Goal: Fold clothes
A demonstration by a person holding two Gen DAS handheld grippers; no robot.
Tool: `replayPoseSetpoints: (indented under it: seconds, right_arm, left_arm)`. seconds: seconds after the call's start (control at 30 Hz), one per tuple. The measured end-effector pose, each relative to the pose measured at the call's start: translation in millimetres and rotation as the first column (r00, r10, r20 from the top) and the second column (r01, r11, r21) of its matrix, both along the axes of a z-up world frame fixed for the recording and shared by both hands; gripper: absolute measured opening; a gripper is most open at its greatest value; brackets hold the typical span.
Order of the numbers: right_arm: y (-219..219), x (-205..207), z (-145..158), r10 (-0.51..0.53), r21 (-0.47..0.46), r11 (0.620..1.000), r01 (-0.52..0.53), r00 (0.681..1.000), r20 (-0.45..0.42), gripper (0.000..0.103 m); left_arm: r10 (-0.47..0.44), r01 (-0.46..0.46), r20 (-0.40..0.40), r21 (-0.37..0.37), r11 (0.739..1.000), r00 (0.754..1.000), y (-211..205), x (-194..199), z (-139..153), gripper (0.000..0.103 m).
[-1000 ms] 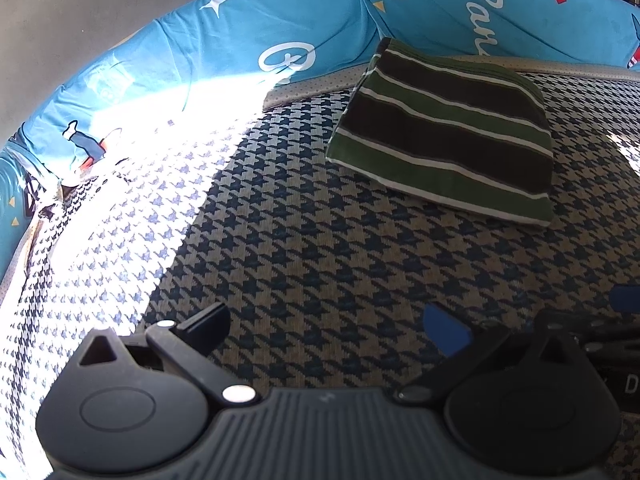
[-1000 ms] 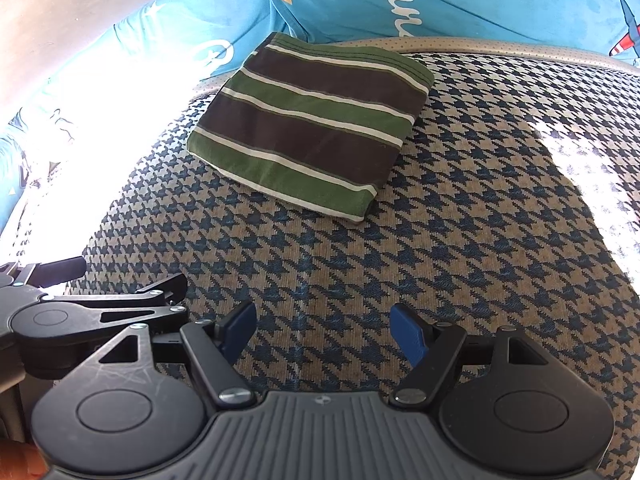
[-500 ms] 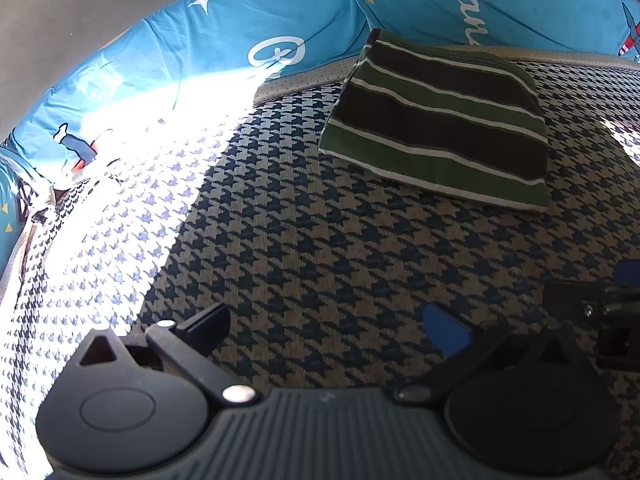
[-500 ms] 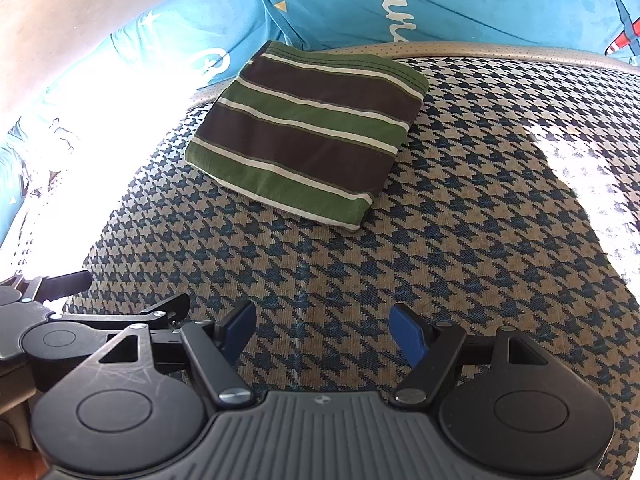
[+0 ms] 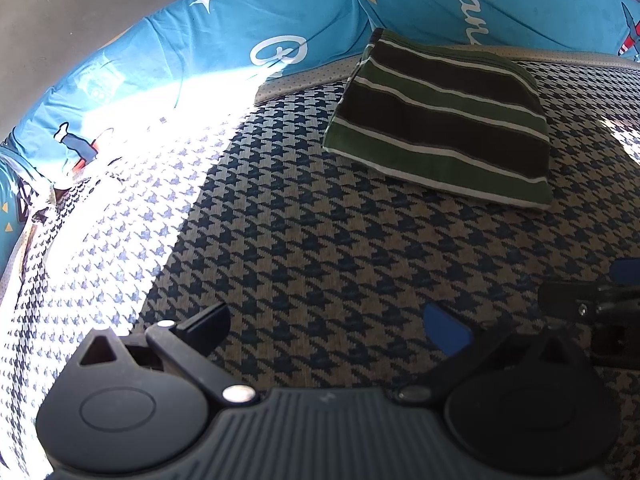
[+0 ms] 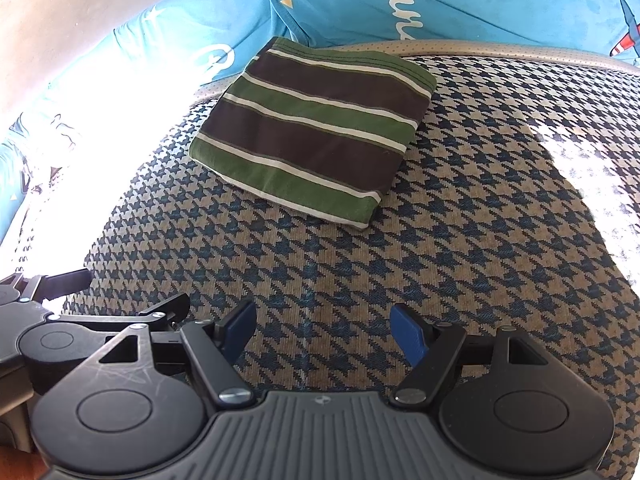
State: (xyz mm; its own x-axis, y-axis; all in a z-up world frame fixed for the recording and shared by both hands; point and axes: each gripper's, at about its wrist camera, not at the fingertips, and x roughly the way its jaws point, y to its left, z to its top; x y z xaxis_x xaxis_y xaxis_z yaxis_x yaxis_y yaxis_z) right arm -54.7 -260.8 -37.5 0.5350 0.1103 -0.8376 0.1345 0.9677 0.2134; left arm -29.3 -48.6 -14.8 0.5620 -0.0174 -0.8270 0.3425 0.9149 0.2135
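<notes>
On the houndstooth cover (image 6: 460, 248), the striped garment (image 6: 316, 132) lay folded near the blue cushions (image 6: 460, 4); you backed left gripper (image 5: 328, 328) and right gripper (image 6: 320, 332) off slightly, jaws apart, empty. Fold looked done.

Houndstooth cover (image 5: 320, 248), blue printed cushions (image 6: 500, 4)

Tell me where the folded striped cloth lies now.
The folded striped cloth lies on the houndstooth cover, far side, against the blue cushions, ahead of both open tongs.

Sunlit houndstooth cover (image 5: 304, 248), blue cushions (image 6: 500, 4)
</notes>
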Motion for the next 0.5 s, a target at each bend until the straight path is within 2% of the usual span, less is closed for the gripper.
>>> replayPoseSetpoints:
  seconds: [0.5]
  right_arm:
    - [2.9,1.2,-0.9,0.011,0.001,1.0,-0.011,1.0,-0.002,0.073]
  left_arm:
    - [-0.001,0.001,0.003,0.003,1.0,1.0,1.1,-1.4,1.5,0.103]
